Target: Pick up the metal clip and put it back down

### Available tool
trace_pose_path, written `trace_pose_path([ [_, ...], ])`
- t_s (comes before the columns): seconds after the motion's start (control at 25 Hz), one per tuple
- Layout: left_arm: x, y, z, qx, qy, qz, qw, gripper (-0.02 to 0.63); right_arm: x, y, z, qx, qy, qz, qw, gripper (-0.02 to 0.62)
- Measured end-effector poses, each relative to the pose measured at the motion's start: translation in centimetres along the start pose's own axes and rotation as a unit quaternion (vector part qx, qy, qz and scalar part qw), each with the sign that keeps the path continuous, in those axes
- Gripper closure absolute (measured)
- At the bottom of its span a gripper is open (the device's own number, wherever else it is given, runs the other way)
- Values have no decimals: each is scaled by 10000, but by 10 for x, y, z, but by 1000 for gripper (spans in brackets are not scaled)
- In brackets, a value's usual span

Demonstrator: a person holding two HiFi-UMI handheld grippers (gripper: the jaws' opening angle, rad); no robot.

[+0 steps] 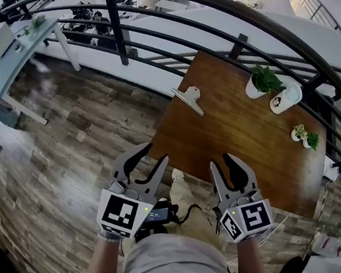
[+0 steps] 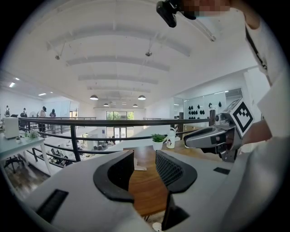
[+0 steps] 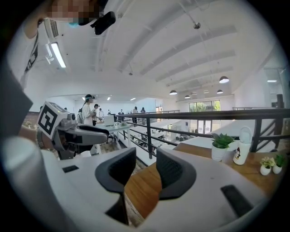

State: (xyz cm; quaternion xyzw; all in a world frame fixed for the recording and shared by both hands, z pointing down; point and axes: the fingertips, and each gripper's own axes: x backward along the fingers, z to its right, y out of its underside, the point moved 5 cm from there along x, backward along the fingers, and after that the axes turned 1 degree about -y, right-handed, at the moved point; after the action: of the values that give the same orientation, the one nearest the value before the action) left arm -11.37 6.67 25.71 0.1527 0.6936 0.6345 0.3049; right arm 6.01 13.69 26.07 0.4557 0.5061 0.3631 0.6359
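Metal clip [image 1: 188, 99]: lying flat on the wooden table [image 1: 251, 154] near its far left edge, long bar running diagonally, far-left to near-right in the head view

Left gripper [image 1: 152, 155]: hanging over the floor just off the table's near left corner, jaws standing apart, gripping nothing, pointing roughly toward the clip

Right gripper [image 1: 221, 162]: hanging at the table's near edge, jaws standing apart, gripping nothing

Relation: sitting well ahead of both, about equally far from each; probably favouring the left, needing a forward reach across the bar
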Motion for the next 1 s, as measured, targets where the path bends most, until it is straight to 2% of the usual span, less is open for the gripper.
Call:
trace_pose_path([
  [0.28, -24, -3, -11, 111, -65, -178, 9998, 453, -27, -1, 19, 3, -146, -149, 9998, 453],
  [0.84, -83, 19, -20, 240, -243, -471, 9983, 453, -75, 14, 70, -108, -414, -429, 9982, 453],
  [1.0, -100, 29, -39, 287, -257, -546, 9978, 453, -102, 16, 76, -120, -434, -524, 9976, 453],
])
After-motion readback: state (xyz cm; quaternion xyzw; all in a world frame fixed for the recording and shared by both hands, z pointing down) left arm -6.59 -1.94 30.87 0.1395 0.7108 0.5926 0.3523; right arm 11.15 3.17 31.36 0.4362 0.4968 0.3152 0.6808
